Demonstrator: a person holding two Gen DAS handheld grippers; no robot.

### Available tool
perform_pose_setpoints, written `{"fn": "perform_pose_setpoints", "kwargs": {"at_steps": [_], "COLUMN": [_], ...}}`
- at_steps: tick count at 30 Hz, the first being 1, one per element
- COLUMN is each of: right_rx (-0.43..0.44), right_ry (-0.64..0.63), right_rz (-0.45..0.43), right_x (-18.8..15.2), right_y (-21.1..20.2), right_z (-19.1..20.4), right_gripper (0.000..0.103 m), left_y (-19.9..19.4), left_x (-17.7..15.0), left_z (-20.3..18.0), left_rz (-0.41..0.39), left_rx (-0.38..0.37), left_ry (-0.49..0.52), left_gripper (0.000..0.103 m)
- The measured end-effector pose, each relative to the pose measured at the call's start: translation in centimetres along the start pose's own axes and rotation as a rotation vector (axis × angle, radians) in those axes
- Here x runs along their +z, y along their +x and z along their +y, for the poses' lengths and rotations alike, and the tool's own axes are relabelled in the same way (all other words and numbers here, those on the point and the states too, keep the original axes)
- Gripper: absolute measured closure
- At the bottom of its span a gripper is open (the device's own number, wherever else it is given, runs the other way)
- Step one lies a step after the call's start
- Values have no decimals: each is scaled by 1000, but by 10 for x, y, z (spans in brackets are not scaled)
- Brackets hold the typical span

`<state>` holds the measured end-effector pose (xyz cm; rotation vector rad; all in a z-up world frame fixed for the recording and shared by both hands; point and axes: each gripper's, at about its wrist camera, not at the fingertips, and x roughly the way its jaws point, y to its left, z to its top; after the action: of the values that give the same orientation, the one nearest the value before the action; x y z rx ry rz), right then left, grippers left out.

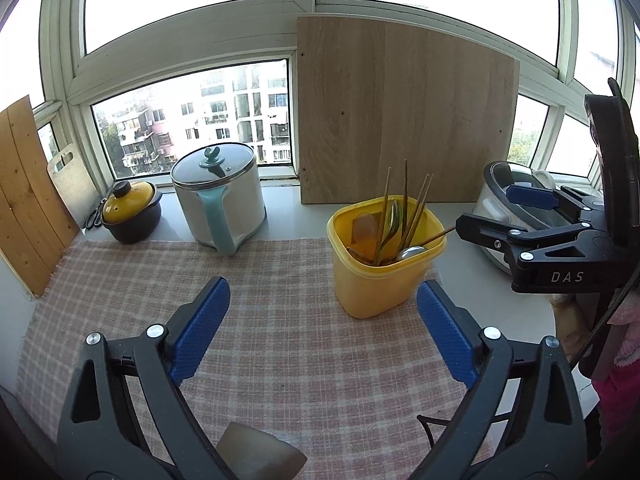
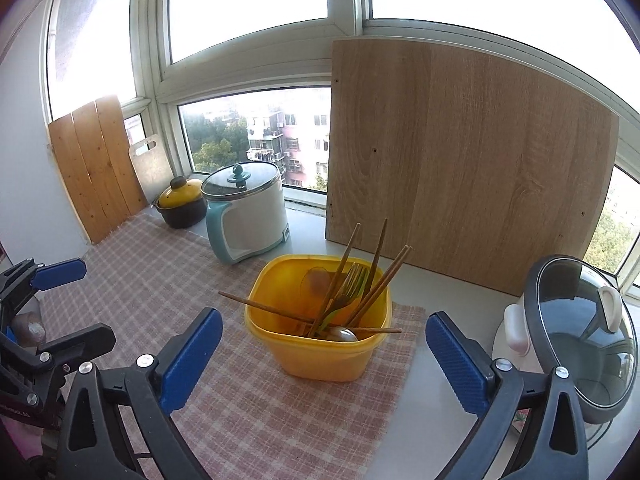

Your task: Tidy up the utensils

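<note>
- Both tools stand wide with nothing between the pads: left tool (image 1: 322, 322), right tool (image 2: 322, 354).
- Ahead of each, on the checked cloth (image 2: 132, 280) over the counter (image 1: 480, 296), sits the yellow tub (image 2: 320, 344).
- Chopsticks (image 2: 384, 280), fork (image 2: 352, 280) and spoon (image 2: 342, 335) stand inside it.

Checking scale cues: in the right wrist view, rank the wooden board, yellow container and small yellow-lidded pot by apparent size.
1. wooden board
2. yellow container
3. small yellow-lidded pot
The container sits nearer the camera, so its lead over the pot is unsure.

Beige object (image 1: 260, 456) cut off at bottom edge; spoon (image 2: 342, 335) half-buried.
</note>
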<state>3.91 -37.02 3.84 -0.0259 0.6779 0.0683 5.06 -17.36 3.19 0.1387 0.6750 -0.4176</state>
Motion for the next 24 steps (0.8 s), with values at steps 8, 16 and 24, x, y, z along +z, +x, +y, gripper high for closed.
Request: {"fn": "perform_pose_setpoints", "kwargs": {"at_steps": [8, 16, 24], "right_rx": [-14, -17, -17], "right_ry": [20, 36, 28], "right_rz": [11, 25, 29], "right_x": [-12, -17, -17], "right_y": [-4, -2, 0], "right_z": [1, -2, 0], "right_gripper": [0, 0, 0], "left_y": [-7, -4, -6], "left_x": [-8, -11, -11], "left_z": [-2, -3, -1], "left_rz": [5, 36, 29], "left_rx": [13, 35, 42], "left_ry": [5, 0, -7], "left_gripper": [1, 1, 1]}}
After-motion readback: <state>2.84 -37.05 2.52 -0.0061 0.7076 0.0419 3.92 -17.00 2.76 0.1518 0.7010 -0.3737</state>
